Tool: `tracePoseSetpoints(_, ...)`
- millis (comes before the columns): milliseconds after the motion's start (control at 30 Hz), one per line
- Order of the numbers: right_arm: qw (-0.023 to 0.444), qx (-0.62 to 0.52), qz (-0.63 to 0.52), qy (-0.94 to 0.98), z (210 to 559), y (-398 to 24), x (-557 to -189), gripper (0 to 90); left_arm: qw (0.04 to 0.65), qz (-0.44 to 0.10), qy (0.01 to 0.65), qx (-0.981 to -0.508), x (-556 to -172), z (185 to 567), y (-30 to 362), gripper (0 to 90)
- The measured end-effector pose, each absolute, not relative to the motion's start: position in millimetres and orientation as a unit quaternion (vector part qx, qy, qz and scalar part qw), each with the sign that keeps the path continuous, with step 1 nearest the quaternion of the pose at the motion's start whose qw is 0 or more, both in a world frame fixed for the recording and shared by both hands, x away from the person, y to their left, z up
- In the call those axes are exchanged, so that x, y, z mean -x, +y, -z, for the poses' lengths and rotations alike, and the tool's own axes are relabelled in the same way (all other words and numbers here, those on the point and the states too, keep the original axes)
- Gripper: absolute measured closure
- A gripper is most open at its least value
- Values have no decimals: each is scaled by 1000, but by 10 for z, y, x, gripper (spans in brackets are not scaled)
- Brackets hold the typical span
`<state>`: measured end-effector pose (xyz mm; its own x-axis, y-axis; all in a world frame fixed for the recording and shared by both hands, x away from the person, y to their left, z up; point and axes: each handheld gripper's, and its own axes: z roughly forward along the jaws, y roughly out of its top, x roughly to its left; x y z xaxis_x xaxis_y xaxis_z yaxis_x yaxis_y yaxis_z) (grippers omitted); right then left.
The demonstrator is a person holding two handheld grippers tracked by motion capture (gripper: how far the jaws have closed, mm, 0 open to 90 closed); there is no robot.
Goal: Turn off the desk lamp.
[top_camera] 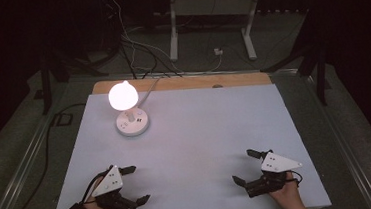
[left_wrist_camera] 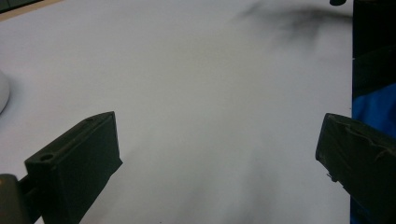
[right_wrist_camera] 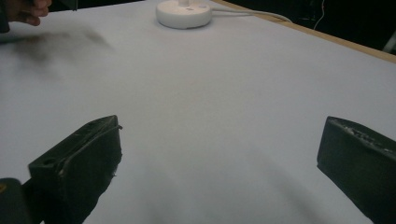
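Far left on the pale lavender sheet-covered table (top_camera: pixel 201 133): a glowing white bulb lamp on a round white base (top_camera: pixel 133 122), lit, likely as the sole light. Near left, left gripper (top_camera: pixel 136 184); near right, right gripper (top_camera: pixel 245 167); both spread wide, empty, seemingly resting ready, well apart from the lamp.

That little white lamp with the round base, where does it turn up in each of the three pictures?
High view: the lamp stands lit on the far left part of the white table, cord running back.
Left claw view: a sliver of what looks like its round base at the left edge.
Right claw view: its base at top centre, cord trailing right.
Shared landmark: the table's wooden far edge.
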<state>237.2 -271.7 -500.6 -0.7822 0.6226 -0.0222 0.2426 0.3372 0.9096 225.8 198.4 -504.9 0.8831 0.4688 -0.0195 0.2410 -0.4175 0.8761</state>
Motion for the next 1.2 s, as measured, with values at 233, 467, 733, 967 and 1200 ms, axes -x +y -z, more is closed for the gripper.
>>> tracePoseSetpoints(233, 189, -272, -510, 793, 4994, -2715, -2366, 0, 495, -107, 207, -837, -2245, 5013, 1948, 4)
tracePoseSetpoints(467, 186, -274, -516, 790, 4990, -2702, -2369, 0, 503, -107, 200, -834, -2249, 4948, 1919, 5)
tracePoseSetpoints(733, 190, -274, -521, 786, 4970, -2700, -2346, 0, 508, -103, 195, -832, -2271, 4899, 1896, 5)
tracePoseSetpoints(967, 187, -272, -522, 786, 4965, -2695, -2348, 0, 510, -109, 195, -831, -2325, 4815, 1864, 5)
tracePoseSetpoints(1200, 189, -272, -528, 782, 4958, -2693, -2347, 0, 517, -108, 206, -824, -2383, 4747, 1841, 4)
